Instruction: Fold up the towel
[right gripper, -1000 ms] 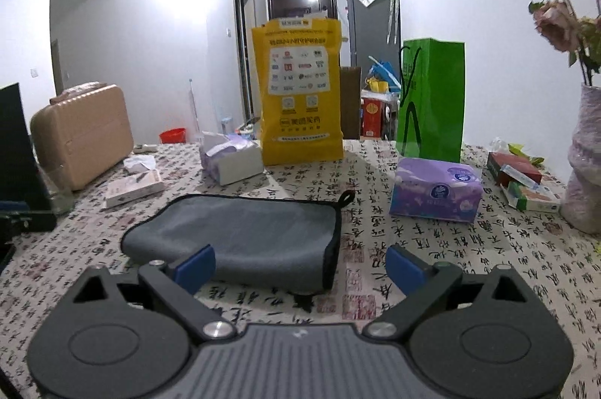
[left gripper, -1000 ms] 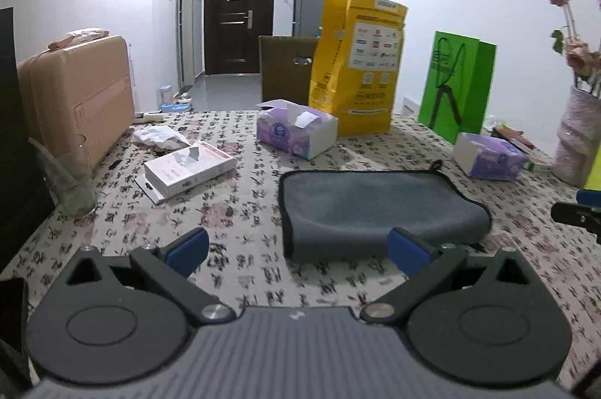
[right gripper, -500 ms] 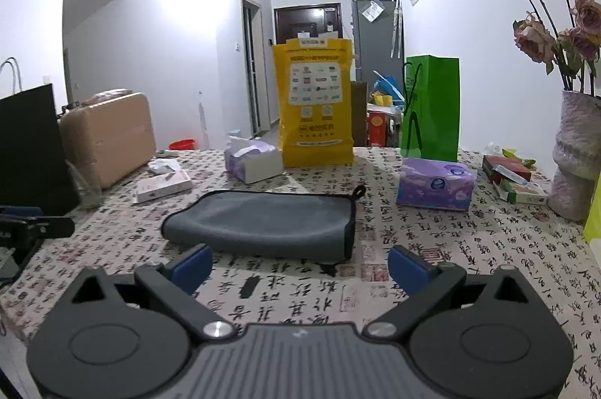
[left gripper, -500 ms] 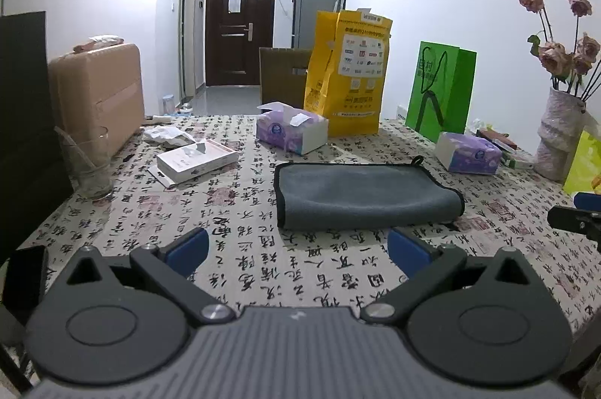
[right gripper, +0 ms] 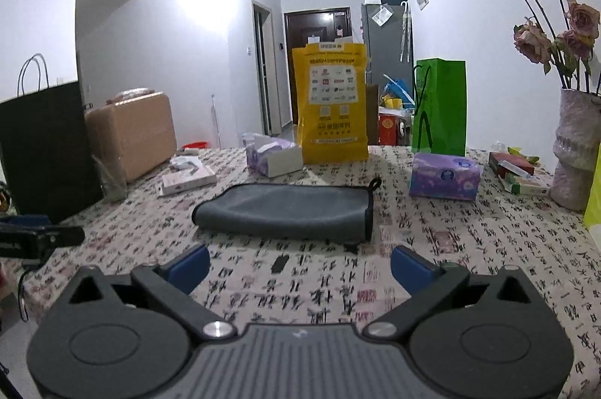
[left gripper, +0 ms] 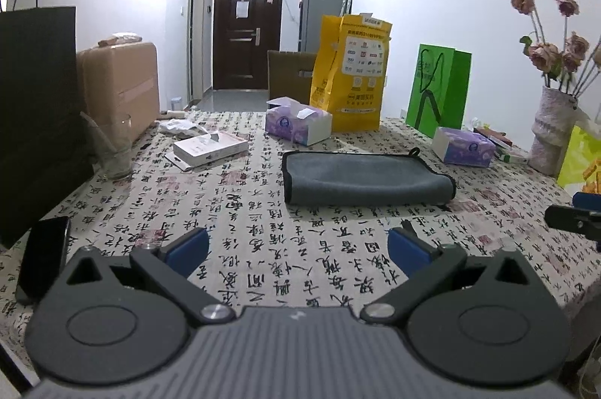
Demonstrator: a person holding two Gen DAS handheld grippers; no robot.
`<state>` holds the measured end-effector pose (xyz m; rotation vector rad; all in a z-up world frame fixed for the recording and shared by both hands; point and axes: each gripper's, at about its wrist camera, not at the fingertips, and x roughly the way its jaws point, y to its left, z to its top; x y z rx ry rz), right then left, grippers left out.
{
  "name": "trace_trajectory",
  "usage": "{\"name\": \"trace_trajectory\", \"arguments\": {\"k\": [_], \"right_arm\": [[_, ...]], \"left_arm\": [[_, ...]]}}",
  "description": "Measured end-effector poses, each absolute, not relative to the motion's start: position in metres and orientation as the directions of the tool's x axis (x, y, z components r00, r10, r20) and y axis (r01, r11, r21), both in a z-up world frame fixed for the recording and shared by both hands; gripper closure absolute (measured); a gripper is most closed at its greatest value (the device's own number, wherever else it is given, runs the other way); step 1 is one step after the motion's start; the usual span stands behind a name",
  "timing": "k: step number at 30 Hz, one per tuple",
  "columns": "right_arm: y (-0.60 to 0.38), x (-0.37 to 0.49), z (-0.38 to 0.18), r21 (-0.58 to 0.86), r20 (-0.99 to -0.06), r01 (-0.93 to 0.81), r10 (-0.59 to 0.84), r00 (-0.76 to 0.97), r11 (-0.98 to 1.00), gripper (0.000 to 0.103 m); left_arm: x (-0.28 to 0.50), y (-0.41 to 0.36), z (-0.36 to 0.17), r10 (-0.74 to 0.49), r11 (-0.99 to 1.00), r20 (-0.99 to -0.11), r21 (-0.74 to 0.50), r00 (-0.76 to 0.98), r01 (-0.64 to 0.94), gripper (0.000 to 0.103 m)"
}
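A grey towel with black trim (left gripper: 366, 177) lies folded flat on the patterned tablecloth, mid-table; it also shows in the right wrist view (right gripper: 285, 211). My left gripper (left gripper: 298, 250) is open and empty, held back from the towel's near edge over the cloth. My right gripper (right gripper: 300, 265) is open and empty, also short of the towel. The right gripper's tip (left gripper: 573, 216) shows at the right edge of the left wrist view, and the left gripper's tip (right gripper: 37, 237) at the left edge of the right wrist view.
Tissue boxes (left gripper: 298, 124) (right gripper: 445, 175), a yellow bag (left gripper: 351, 72), a green bag (right gripper: 439, 108), a flower vase (right gripper: 576, 151), a white box (left gripper: 210, 147), a glass (left gripper: 110, 147), a black bag (left gripper: 37, 121), a phone (left gripper: 45, 258) and a tan case (left gripper: 120, 83) stand around the table.
Both grippers have pulled back and up from the towel, which now looks smaller and farther away. The towel itself has not moved. Both stay open.
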<state>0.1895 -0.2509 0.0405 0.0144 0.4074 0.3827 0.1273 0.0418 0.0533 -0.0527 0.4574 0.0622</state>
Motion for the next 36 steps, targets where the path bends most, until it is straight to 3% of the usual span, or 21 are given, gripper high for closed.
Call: {"name": "trace_trajectory", "arguments": {"k": [16,36], "right_arm": [[-0.238,0.131,0.025,0.078,-0.350,-0.406,0.406,0.844,0.911,0.000],[-0.238,0.099,0.007,0.057,-0.326,-0.396,0.392,0.861,0.917,0.000]], "left_arm": [[0.061,0.042,0.062,0.042,0.995,-0.334,-0.072,0.942,-0.070,0.000],[0.029,0.035,0.034,0.049,0.995,-0.320,-0.072,0.946,-0.076,0.000]]}}
